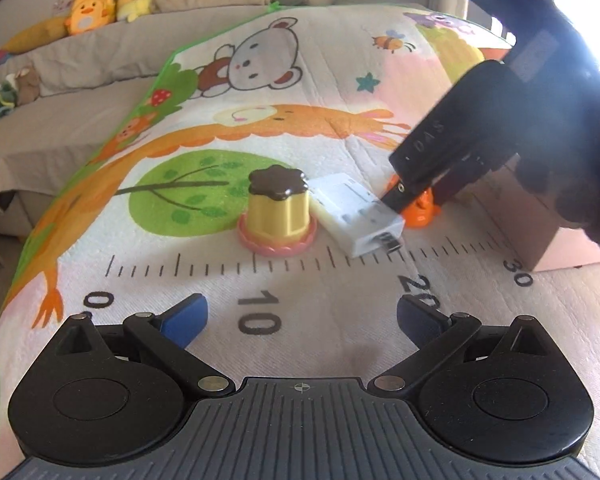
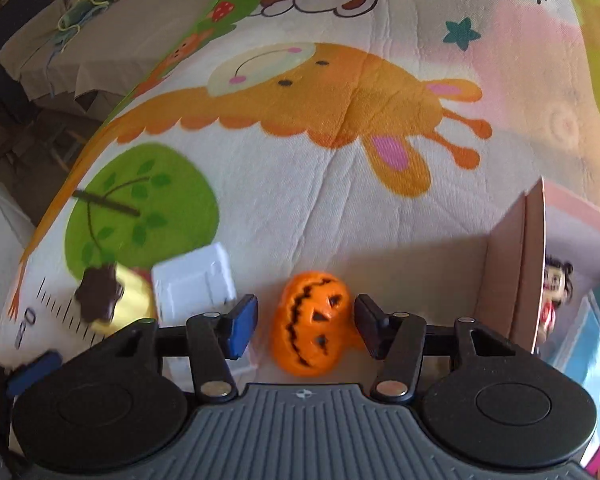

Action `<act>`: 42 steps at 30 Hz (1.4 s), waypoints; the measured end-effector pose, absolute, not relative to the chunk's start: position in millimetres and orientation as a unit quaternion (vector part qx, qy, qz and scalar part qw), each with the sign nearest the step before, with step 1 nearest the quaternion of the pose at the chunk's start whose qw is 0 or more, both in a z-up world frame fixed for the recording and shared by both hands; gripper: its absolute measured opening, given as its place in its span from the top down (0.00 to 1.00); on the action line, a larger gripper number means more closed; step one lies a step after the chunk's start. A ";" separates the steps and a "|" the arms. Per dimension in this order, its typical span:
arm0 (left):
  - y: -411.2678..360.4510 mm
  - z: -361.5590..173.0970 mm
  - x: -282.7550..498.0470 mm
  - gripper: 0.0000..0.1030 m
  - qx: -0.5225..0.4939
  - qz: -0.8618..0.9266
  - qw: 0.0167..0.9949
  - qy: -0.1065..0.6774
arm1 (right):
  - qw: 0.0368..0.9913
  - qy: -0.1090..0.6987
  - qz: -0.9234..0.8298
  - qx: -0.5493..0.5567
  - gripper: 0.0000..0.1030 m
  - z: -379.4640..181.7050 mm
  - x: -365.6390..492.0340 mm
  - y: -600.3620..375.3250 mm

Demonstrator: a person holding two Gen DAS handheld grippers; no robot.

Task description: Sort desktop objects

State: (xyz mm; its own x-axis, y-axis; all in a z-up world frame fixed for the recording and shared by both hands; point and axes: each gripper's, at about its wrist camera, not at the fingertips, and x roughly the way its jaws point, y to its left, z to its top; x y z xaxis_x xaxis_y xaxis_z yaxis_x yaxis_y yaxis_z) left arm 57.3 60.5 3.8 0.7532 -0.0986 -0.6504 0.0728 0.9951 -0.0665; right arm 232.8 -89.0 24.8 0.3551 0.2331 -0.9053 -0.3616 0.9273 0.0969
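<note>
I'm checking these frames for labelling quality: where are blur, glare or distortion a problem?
Left wrist view: window glare whites out the upper right, washing over the right gripper; the mat bulges from fisheye.
Right wrist view: the pudding toy and white box are smeared; the pumpkin stays readable.

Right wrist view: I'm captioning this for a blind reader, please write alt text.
The right tongs straddle an orange jack-o'-lantern toy, jaws open on either side, on a cartoon animal play mat. A pudding toy and white adapter lie left; a cardboard box stands right.
</note>
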 end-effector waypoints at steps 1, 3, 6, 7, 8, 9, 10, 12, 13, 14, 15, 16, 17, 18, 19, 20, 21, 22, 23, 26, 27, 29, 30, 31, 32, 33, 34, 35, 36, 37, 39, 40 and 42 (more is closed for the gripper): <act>58.3 3.8 53.8 0.00 -0.015 -0.055 0.935 0.349 | 0.811 0.548 0.194 -0.065 0.46 26.5 220.1 -91.8; 52.9 3.6 48.2 0.00 -0.009 -0.069 0.934 0.350 | 0.789 0.568 0.223 -0.070 0.46 33.3 198.4 -98.9; 41.7 2.2 45.5 0.00 0.003 -0.083 0.932 0.352 | 0.817 0.528 0.215 -0.086 0.45 57.9 187.2 -111.0; 38.4 1.8 45.5 0.00 0.006 -0.083 0.932 0.353 | 0.832 0.513 0.194 -0.088 0.45 65.1 190.8 -115.7; 36.4 1.5 45.6 0.00 0.008 -0.083 0.932 0.354 | 0.842 0.502 0.176 -0.090 0.45 70.0 195.8 -119.6; 34.5 1.0 45.7 0.00 0.010 -0.083 0.931 0.354 | 0.849 0.495 0.160 -0.089 0.45 73.1 206.8 -124.0; 33.4 0.3 46.1 0.00 0.013 -0.082 0.931 0.355 | 0.852 0.494 0.150 -0.089 0.47 72.9 213.9 -125.8; 34.4 -0.1 47.6 0.00 0.011 -0.081 0.930 0.358 | 0.851 0.496 0.134 -0.106 0.51 64.4 229.4 -123.7; 34.7 -0.3 47.7 0.00 0.010 -0.081 0.930 0.358 | 0.849 0.498 0.128 -0.119 0.55 58.7 233.8 -120.4; 34.9 -0.5 47.5 0.00 0.011 -0.081 0.930 0.357 | 0.846 0.502 0.123 -0.132 0.61 52.3 237.6 -116.4; 33.9 -0.6 46.8 0.00 0.014 -0.080 0.930 0.358 | 0.842 0.504 0.119 -0.152 0.63 43.6 241.1 -110.4; 33.4 -0.8 46.7 0.00 0.016 -0.080 0.930 0.358 | 0.839 0.505 0.114 -0.165 0.69 38.6 243.2 -106.2; 33.5 -0.8 46.7 0.00 0.016 -0.080 0.930 0.358 | 0.838 0.501 0.106 -0.188 0.72 32.1 242.8 -99.1; 33.3 -0.9 46.6 0.00 0.016 -0.080 0.930 0.358 | 0.836 0.501 0.102 -0.199 0.72 28.5 242.6 -95.3; 33.2 -0.9 46.6 0.00 0.016 -0.080 0.930 0.358 | 0.836 0.498 0.101 -0.207 0.72 27.9 240.4 -93.0; 33.0 -1.0 46.6 0.00 0.015 -0.081 0.930 0.357 | 0.835 0.499 0.103 -0.209 0.74 28.7 237.5 -92.2; 33.2 -1.1 46.5 0.00 0.016 -0.080 0.930 0.358 | 0.833 0.503 0.114 -0.199 0.77 31.5 231.4 -92.7; 32.9 -1.1 46.6 0.00 0.016 -0.080 0.930 0.358 | 0.832 0.506 0.122 -0.190 0.77 34.5 224.9 -94.2; 32.8 -1.1 46.5 0.00 0.016 -0.080 0.930 0.358 | 0.833 0.506 0.131 -0.183 0.77 38.6 213.7 -95.1; 32.6 -1.1 46.4 0.00 0.016 -0.080 0.930 0.358 | 0.835 0.497 0.167 -0.163 0.78 53.0 173.3 -103.2; 32.8 -1.1 46.4 0.00 0.016 -0.080 0.930 0.358 | 0.837 0.495 0.178 -0.153 0.78 57.5 158.7 -108.0; 32.6 -1.1 46.3 0.00 0.017 -0.080 0.930 0.358 | 0.837 0.493 0.196 -0.132 0.91 64.0 133.3 -119.3; 32.9 -1.1 46.2 0.00 0.017 -0.080 0.930 0.358 | 0.838 0.494 0.201 -0.112 0.91 66.9 118.1 -128.3; 32.6 -1.0 46.4 0.00 0.019 -0.079 0.930 0.359 | 0.840 0.494 0.203 -0.097 0.91 67.8 107.2 -136.5; 32.2 -1.1 46.5 0.00 0.020 -0.078 0.930 0.359 | 0.842 0.493 0.203 -0.081 0.91 67.3 95.2 -146.7; 31.7 -1.5 46.6 0.00 0.023 -0.077 0.930 0.360 | 0.848 0.488 0.197 -0.072 0.91 65.8 85.2 -156.3; 30.7 -1.7 46.6 0.00 0.026 -0.076 0.929 0.360 | 0.854 0.480 0.188 -0.069 0.91 63.6 76.8 -164.3; 30.4 -1.8 46.6 0.00 0.027 -0.076 0.929 0.360 | 0.863 0.469 0.175 -0.065 0.90 60.4 66.9 -174.0; 30.1 -1.9 46.6 0.00 0.029 -0.075 0.929 0.361 | 0.872 0.458 0.162 -0.060 0.89 57.4 58.1 -182.8; 29.6 -2.0 46.7 0.00 0.029 -0.074 0.929 0.361 | 0.877 0.453 0.155 -0.051 0.85 54.1 52.6 -190.4; 29.7 -2.0 46.6 0.00 0.029 -0.074 0.929 0.361 | 0.883 0.447 0.139 -0.014 0.79 45.4 45.4 -208.9; 29.8 -1.9 46.9 0.00 0.029 -0.074 0.929 0.361 | 0.887 0.443 0.132 -0.002 0.77 41.7 42.6 -214.6; 29.9 -1.5 47.3 0.00 0.029 -0.072 0.929 0.362 | 0.896 0.427 0.121 -0.002 0.76 34.4 37.2 -217.7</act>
